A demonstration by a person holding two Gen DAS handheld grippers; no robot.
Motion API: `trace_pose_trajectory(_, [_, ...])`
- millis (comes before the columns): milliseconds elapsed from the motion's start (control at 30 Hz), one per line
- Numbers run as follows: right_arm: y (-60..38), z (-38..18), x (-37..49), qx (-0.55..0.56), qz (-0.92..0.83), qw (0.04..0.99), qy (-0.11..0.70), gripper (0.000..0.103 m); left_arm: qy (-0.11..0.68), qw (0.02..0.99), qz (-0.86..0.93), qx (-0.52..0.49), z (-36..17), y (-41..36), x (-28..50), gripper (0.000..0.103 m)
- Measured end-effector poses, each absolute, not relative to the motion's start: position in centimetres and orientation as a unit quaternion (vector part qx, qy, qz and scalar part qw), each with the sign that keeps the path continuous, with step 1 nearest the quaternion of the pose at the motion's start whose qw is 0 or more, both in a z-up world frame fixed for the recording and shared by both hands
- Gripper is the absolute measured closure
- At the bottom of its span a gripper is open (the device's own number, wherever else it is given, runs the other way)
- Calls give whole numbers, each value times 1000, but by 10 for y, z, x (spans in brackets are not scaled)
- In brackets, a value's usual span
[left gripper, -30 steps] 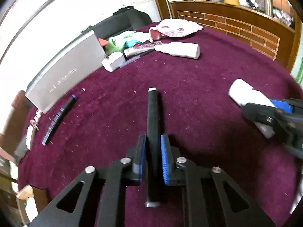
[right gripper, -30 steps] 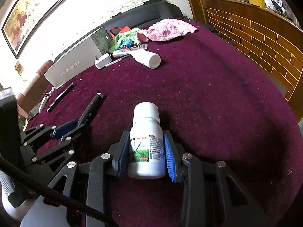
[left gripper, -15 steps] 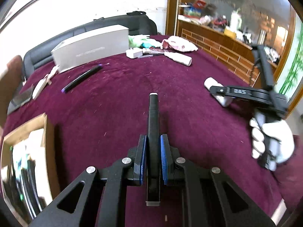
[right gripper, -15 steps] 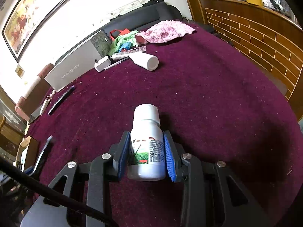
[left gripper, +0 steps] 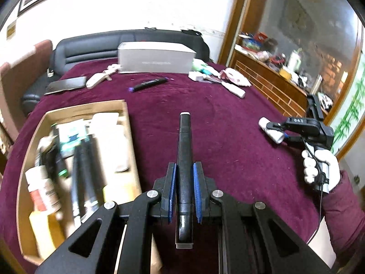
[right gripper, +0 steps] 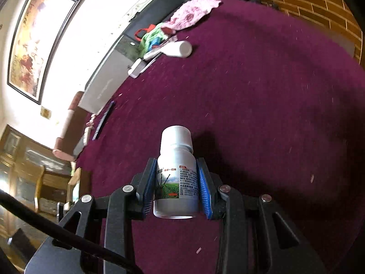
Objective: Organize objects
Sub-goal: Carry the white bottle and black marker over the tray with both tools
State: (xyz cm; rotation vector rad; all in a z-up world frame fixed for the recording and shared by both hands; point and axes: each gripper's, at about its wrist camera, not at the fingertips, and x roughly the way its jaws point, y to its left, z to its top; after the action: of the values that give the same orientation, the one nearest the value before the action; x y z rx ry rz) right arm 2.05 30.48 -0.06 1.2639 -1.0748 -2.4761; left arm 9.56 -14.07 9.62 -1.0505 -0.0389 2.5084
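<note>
My left gripper (left gripper: 184,173) is shut on a long black pen-shaped tube (left gripper: 184,150) with a white tip, held above the maroon tablecloth (left gripper: 223,125). Just to its left lies an open cardboard box (left gripper: 127,123) with bottles and tubes in it. My right gripper (right gripper: 175,171) is shut on a white bottle (right gripper: 175,159) with a green printed label, cap pointing away. In the left wrist view that right gripper (left gripper: 273,132) hangs at the right, carried by a white-gloved hand (left gripper: 319,169).
At the table's far side stand a grey box (left gripper: 155,60), a black pen (left gripper: 148,84), a white bottle lying down (right gripper: 178,48), a charger (right gripper: 135,68), a green cloth (right gripper: 152,37) and a pink cloth (right gripper: 194,13). A black sofa (left gripper: 91,48) runs behind; a brick-faced counter (left gripper: 273,86) stands at the right.
My left gripper has swung left with the black tube and risen, bringing the cardboard box into view beside it. The right gripper has rolled and shifted a little, bottle still gripped.
</note>
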Motion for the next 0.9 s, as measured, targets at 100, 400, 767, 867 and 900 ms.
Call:
trace_pose_trajectory(100, [291,8,28,422,-826,97,-360,71,-31,192,909,-369,99,-164,106,91])
trace_pose_trajectory(400, [207,36,32,432,-822,170,-330,71,-76,134,923,-353,97,-235,120,91])
trace_pose_trajectory(767, [66,44,20,471,-796,269,-269,71,-89,87,927,-355,74,-282,111,91])
trace_pose_trajectory(867, [33,42,19,481,-788,292,-252,71,-88,85,925,-360,67,-287,111,91])
trace_pose_trajectory(900, [23,42,19,483,-785,299,-246,70,-93,88,922,-364,63,-288,109,91])
